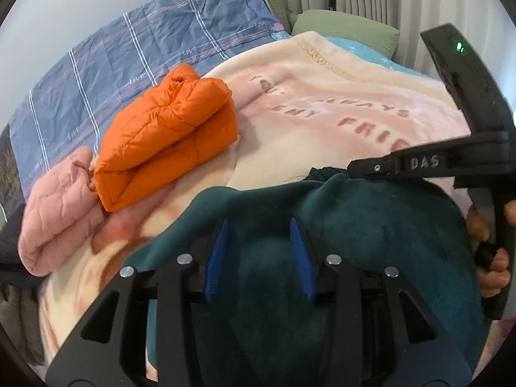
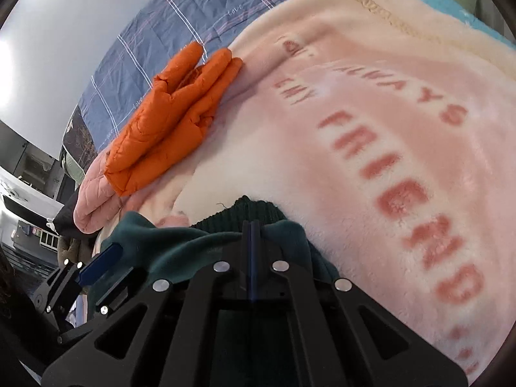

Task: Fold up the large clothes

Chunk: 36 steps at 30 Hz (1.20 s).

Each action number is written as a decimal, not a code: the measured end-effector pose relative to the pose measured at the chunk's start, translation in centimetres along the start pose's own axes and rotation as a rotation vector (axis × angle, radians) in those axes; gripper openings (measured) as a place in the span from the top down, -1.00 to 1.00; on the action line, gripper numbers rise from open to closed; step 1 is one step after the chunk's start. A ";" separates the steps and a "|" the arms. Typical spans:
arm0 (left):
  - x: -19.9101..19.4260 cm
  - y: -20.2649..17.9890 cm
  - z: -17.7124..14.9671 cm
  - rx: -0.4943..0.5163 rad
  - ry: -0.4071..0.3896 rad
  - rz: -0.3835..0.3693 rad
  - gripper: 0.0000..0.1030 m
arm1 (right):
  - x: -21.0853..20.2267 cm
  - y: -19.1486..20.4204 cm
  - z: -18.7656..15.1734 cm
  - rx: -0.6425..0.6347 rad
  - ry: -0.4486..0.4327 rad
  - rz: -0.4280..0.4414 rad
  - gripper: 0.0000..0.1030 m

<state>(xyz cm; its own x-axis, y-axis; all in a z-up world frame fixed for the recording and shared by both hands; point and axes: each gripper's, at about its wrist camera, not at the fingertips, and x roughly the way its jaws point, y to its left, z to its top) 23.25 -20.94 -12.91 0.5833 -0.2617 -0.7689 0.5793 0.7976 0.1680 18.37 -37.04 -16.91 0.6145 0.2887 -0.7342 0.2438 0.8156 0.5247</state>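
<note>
Bedding fills both views: a cream and pink fleece blanket [image 2: 371, 122] spread over a blue checked quilt [image 1: 106, 54], with pale curtains behind. Left of the blanket's lettering lies a folded pink quilted garment [image 1: 54, 213], and just beside it a folded orange puffer jacket [image 1: 167, 135], touching it. Nearer the cameras, on the blanket's near edge, sits the dark teal fleece garment [image 1: 354, 225], bunched and unfolded. It looks soft, thick and limp, light enough to lift but likely to sag, so a hem or the ribbed dark green cuff [image 2: 254, 209] seems the surest hold. The left gripper [image 1: 258, 254] hangs over the teal fleece with its blue pads apart. The right gripper [image 2: 251, 225] is closed, its jaws pressed together, apparently pinching the fleece near the cuff. The blanket reads "ALWAYS MY FRIEND"; the quilt repeats "love"; the right gripper's arm reads "DAS".
</note>
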 end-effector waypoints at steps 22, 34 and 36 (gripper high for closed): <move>-1.2 0.3 -1.1 0.016 -0.055 0.041 0.19 | -9.9 -1.0 -9.5 0.042 -0.115 0.043 0.62; -1.7 -0.3 -0.3 0.037 -0.044 0.048 0.19 | -9.4 -3.6 -13.2 0.084 -0.140 0.073 0.40; -2.8 0.0 0.2 0.003 -0.041 -0.005 0.16 | -9.5 -3.3 -13.2 0.060 -0.143 0.067 0.40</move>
<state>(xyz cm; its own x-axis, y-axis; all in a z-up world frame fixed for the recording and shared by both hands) 21.76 -20.33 -10.63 0.6030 -0.2877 -0.7441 0.5839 0.7947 0.1659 1.80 -35.81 -17.35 0.7300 0.2638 -0.6305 0.2404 0.7645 0.5981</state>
